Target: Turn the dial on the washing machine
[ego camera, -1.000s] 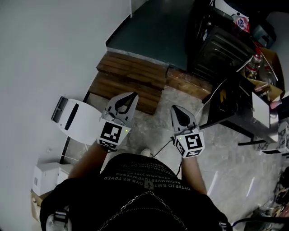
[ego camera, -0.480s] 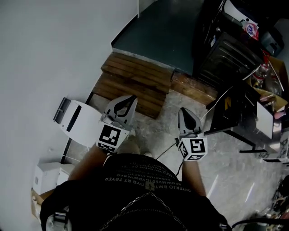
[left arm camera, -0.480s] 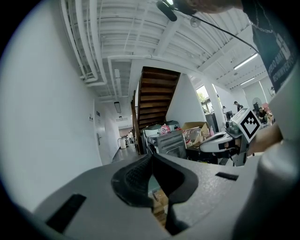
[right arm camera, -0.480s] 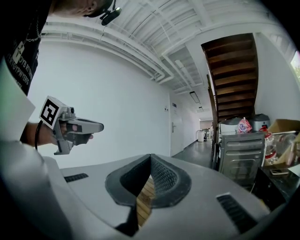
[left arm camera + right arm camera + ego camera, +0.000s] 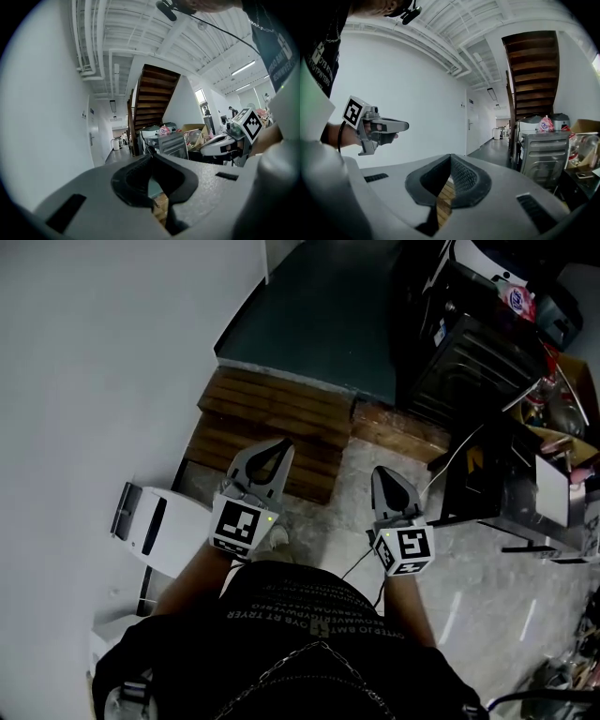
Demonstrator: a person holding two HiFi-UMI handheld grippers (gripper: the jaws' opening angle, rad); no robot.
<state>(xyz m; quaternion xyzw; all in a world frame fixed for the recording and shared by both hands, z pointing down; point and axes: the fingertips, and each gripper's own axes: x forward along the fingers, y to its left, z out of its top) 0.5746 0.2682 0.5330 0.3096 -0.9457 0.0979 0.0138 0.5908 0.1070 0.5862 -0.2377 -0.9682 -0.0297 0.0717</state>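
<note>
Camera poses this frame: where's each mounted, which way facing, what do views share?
Head view: on the person's head, facing steeply down at floor and wooden pallet; shows shirt, forearms, left gripper and right gripper.
Left gripper view: on the left gripper, facing level down the hallway toward the staircase; shows its shut jaws, right gripper at right.
Right gripper view: on the right gripper, same hallway; shows its shut jaws, left gripper at left.
Shared: both gripper views show the staircase and grey appliance.

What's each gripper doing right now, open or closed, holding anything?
Left gripper: closed, holding nothing.
Right gripper: closed, holding nothing.
</note>
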